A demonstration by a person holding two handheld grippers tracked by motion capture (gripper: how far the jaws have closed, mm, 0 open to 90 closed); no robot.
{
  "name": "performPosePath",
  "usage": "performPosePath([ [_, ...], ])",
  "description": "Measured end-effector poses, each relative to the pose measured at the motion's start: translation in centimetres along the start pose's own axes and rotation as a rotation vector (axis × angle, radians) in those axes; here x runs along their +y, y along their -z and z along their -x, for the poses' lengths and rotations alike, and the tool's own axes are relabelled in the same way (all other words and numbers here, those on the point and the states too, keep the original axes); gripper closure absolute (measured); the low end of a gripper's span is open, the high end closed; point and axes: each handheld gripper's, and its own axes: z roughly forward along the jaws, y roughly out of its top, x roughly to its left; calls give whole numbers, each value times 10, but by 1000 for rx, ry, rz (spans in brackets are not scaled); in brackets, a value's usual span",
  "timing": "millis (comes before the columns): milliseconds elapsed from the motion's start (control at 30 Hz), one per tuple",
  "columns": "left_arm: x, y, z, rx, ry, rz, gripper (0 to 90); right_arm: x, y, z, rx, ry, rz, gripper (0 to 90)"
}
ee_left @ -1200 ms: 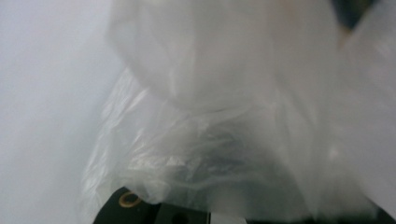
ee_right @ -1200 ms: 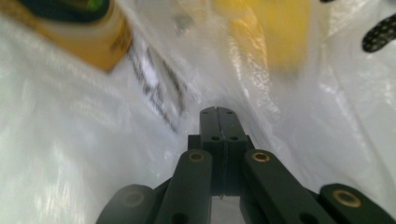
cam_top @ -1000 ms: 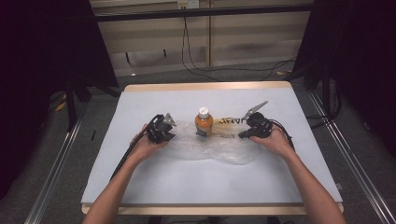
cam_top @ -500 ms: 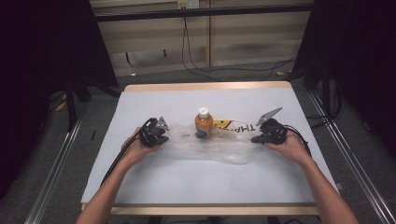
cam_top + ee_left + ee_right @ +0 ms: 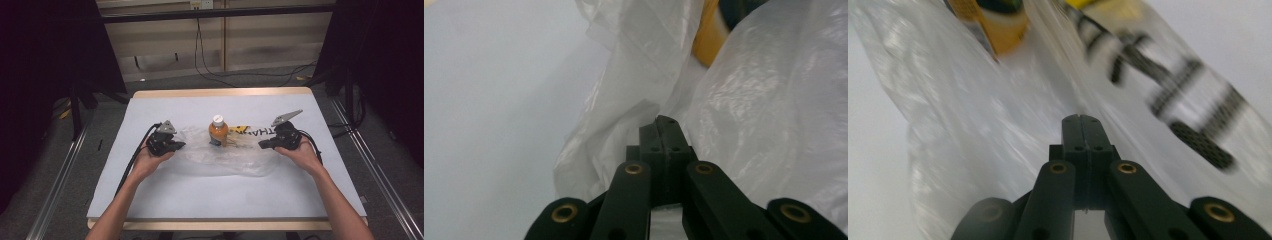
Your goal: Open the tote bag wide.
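You've got both sets of fingers pinched shut on the plastic bag (image 5: 225,155), left gripper (image 5: 175,145) on its left edge, right gripper (image 5: 264,145) on its right. The counter (image 5: 225,200) is bare on your near side. Mid-counter, the orange bottle (image 5: 218,131) stands upright in the bag, whose print reads "THAN" upside down.

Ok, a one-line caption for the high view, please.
Left tongs and right tongs pinch a clear plastic bag around an upright orange bottle.
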Motion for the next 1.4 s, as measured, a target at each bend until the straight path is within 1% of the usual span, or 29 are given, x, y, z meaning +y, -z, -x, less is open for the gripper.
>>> performPosePath([
  [67, 7, 7, 7, 3, -24, 11, 900, 9, 1, -6, 1, 21, 3, 900],
  [100, 10, 9, 11, -4, -26, 22, 900, 14, 1, -8, 14, 28, 10, 900],
  [167, 16, 15, 16, -12, -55, 38, 900, 23, 2, -13, 12, 46, 11, 900],
  [200, 18, 17, 18, -11, -58, 51, 900, 27, 2, -15, 20, 54, 13, 900],
  [233, 20, 20, 19, -18, -59, 46, 900, 31, 2, -17, 22, 55, 10, 900],
  [300, 23, 25, 20, -23, -55, 64, 900, 39, 0, -19, 26, 67, 7, 900],
  [333, 23, 26, 19, -34, -42, 77, 900, 42, -1, -20, 33, 74, 7, 900],
  [367, 22, 29, 16, -28, -23, 82, 900, 45, -2, -21, 33, 79, 9, 900],
  [433, 20, 32, 10, -21, -9, 96, 900, 51, -5, -22, 42, 86, 5, 900],
  [500, 18, 34, 6, -47, 32, 148, 900, 56, -9, -24, 48, 95, -5, 900],
  [533, 18, 34, 6, -54, 34, 164, 900, 59, -12, -25, 49, 96, -11, 900],
  [600, 24, 32, 9, -34, 6, 143, 900, 65, -18, -25, 59, 98, -26, 900],
  [733, 40, 14, 15, -39, -27, 103, 900, 78, -34, -25, 70, 94, -74, 900],
  [767, 45, 7, 17, -30, -40, 55, 900, 80, -39, -25, 73, 91, -96, 900],
  [833, 51, -11, 20, -29, -62, 2, 900, 84, -51, -24, 70, 105, -145, 900],
  [867, 51, -19, 21, -34, -65, -20, 900, 85, -57, -24, 72, 107, -173, 900],
  [900, 51, -27, 21, -32, -81, -66, 900, 86, -63, -24, 73, 111, -193, 900],
  [933, 50, -34, 23, -54, -92, -102, 900, 87, -69, -22, 80, 111, -216, 900],
  [967, 47, -40, 28, -57, -92, -111, 900, 87, -74, -22, 71, 111, -246, 900],
  [1000, 44, -45, 32, -72, -113, -126, 900, 87, -79, -21, 71, 107, -264, 900],
  [1033, 41, -49, 37, -82, -112, -130, 900, 88, -83, -19, 75, 104, -275, 900],
  [1067, 38, -51, 40, -87, -133, -145, 900, 89, -88, -16, 74, 100, -284, 900],
  [1133, 33, -55, 46, -99, -160, -173, 900, 92, -98, -8, 69, 75, -290, 900],
  [1167, 30, -57, 50, -104, -159, -168, 900, 94, -104, -4, 72, 66, -290, 900],
  [1200, 28, -58, 52, -111, -176, -174, 900, 97, -110, 0, 72, 60, -291, 900],
  [1267, 26, -59, 58, -124, -188, -166, 900, 102, -121, 8, 75, 37, -286, 900],
  [1300, 25, -60, 62, -126, -199, -172, 900, 104, -125, 13, 89, 28, -270, 900],
  [1367, 24, -61, 70, -146, -228, -181, 900, 110, -130, 19, 56, -1, -254, 900],
  [1400, 23, -61, 75, -140, -229, -171, 900, 112, -132, 22, 46, -15, -251, 900],
])
